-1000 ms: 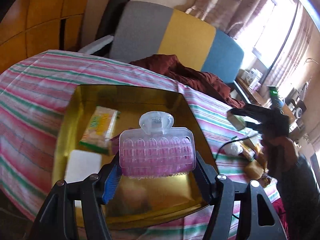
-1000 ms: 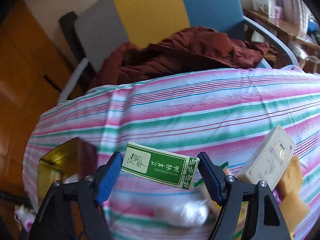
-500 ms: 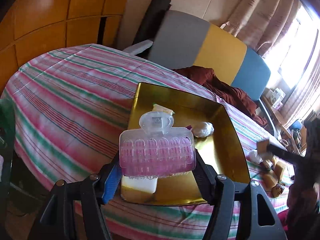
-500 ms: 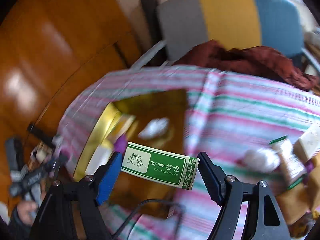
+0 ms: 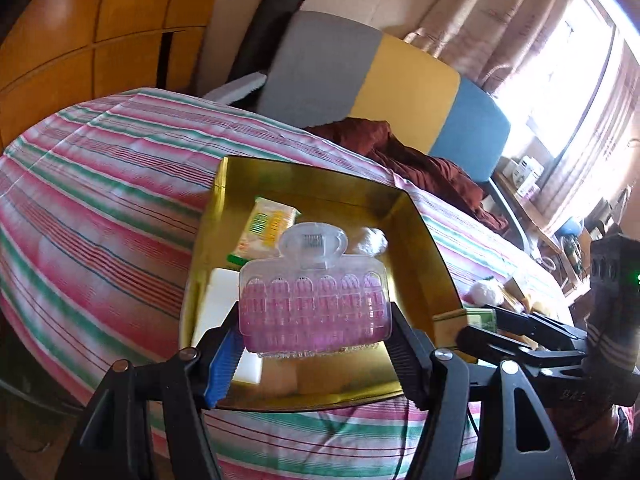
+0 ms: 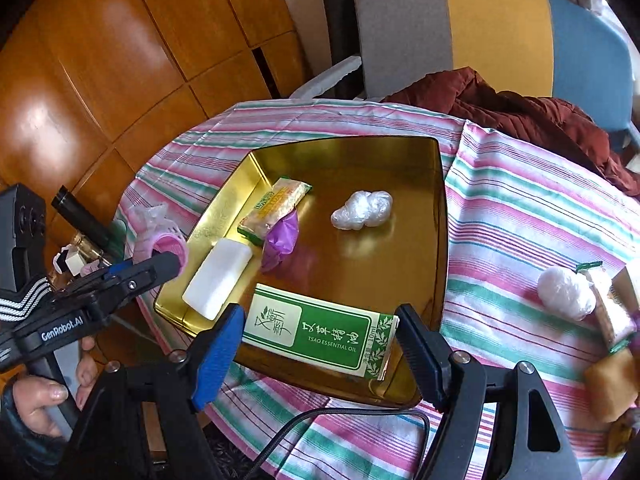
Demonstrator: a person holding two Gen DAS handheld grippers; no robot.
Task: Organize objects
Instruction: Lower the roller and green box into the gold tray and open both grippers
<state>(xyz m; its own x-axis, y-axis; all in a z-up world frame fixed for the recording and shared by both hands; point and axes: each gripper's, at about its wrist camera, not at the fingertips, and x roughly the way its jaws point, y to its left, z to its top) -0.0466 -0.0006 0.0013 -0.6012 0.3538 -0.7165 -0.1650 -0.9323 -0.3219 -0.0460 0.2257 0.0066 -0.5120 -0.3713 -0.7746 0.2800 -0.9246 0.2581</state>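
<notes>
My left gripper (image 5: 314,322) is shut on a clear pink hair-roller pack (image 5: 314,308), held above the near edge of the gold tray (image 5: 404,216). My right gripper (image 6: 320,334) is shut on a green essential-oil box (image 6: 320,330), over the tray's (image 6: 400,168) near edge. In the tray lie a yellow snack packet (image 6: 276,206), a white bar (image 6: 218,278), a purple wrapper (image 6: 282,238) and a clear plastic wad (image 6: 362,210). The right gripper also shows in the left wrist view (image 5: 492,320), and the left gripper in the right wrist view (image 6: 160,268).
The round table has a striped cloth (image 6: 520,208). Several small items, a white wad (image 6: 564,292) and boxes (image 6: 612,312), lie at its right. A chair (image 6: 460,28) with a maroon garment (image 6: 520,116) stands behind. A cable (image 6: 340,420) runs near the front edge.
The right gripper swung left with the green box and now hangs over the tray's near edge. The left gripper shifted slightly, still holding the roller pack over the tray.
</notes>
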